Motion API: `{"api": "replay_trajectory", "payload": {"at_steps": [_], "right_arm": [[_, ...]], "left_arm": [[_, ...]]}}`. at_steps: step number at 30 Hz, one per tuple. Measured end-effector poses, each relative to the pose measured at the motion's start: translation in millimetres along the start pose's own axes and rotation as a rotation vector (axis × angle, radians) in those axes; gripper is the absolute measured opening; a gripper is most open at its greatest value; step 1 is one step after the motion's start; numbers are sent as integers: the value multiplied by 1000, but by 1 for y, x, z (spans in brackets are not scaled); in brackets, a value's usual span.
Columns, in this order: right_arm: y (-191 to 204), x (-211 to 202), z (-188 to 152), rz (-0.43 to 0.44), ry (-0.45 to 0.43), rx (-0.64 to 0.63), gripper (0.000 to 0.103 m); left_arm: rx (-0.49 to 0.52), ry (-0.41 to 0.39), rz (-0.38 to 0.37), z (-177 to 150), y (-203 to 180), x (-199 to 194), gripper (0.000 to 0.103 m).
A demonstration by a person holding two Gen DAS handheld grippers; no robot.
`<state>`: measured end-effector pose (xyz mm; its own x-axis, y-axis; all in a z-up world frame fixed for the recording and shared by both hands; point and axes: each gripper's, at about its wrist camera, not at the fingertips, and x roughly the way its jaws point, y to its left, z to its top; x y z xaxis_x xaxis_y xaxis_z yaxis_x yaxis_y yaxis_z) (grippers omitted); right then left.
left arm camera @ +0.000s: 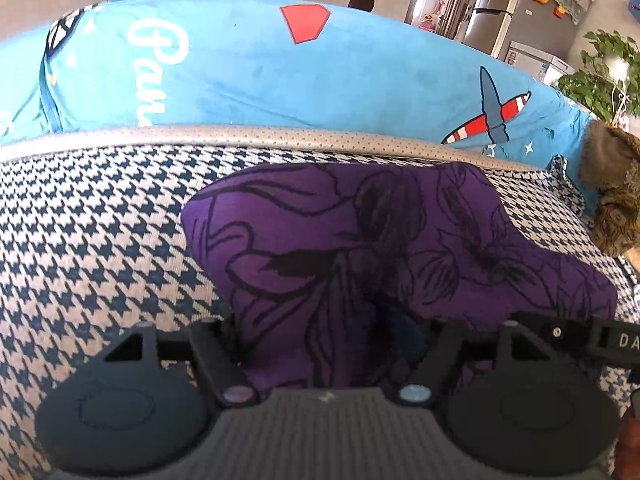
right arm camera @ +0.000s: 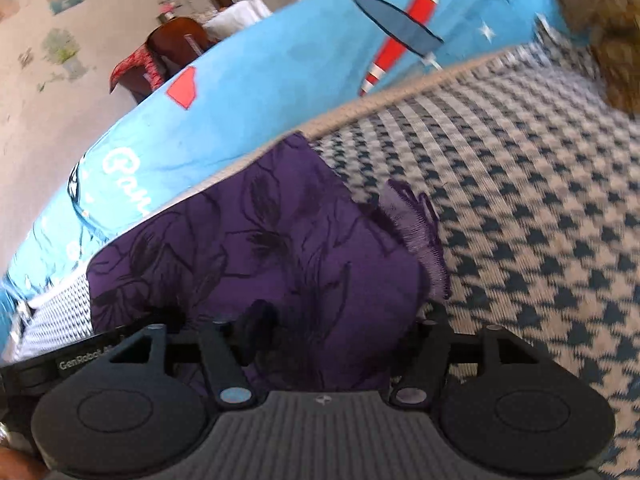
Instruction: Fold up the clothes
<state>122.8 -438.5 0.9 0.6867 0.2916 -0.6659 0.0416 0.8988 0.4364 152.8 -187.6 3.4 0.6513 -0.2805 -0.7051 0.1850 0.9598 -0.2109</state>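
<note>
A purple garment (left arm camera: 360, 240) with a black flower print lies folded on the houndstooth cover (left arm camera: 100, 220). Its near edge bunches up between the spread jaws of my left gripper (left arm camera: 332, 332), which is open and whose pads do not squeeze the cloth. In the right wrist view the same purple garment (right arm camera: 260, 248) shows a frilly lace hem (right arm camera: 420, 232) along its right side. My right gripper (right arm camera: 332, 328) is open over the near edge, with cloth lying loose between its jaws. The fingertips of both grippers are hidden by fabric.
A blue printed blanket (left arm camera: 280, 80) is heaped behind the houndstooth cover (right arm camera: 520, 200), past a grey piped edge (left arm camera: 280, 136). A brown furry item (left arm camera: 612, 200) sits at the far right. A potted plant (left arm camera: 600, 72) and a fridge (left arm camera: 500, 8) stand beyond.
</note>
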Motion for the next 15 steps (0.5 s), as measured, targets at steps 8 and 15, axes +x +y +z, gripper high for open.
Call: {"api": "replay_trajectory", "payload": {"at_steps": [8, 15], "right_arm": [[-11, 9, 1, 54, -30, 34, 66], [16, 15, 5, 23, -56, -54, 28]], "left_arm": [[-15, 3, -12, -1, 2, 9, 74], [1, -57, 46, 1, -7, -7, 42]]}}
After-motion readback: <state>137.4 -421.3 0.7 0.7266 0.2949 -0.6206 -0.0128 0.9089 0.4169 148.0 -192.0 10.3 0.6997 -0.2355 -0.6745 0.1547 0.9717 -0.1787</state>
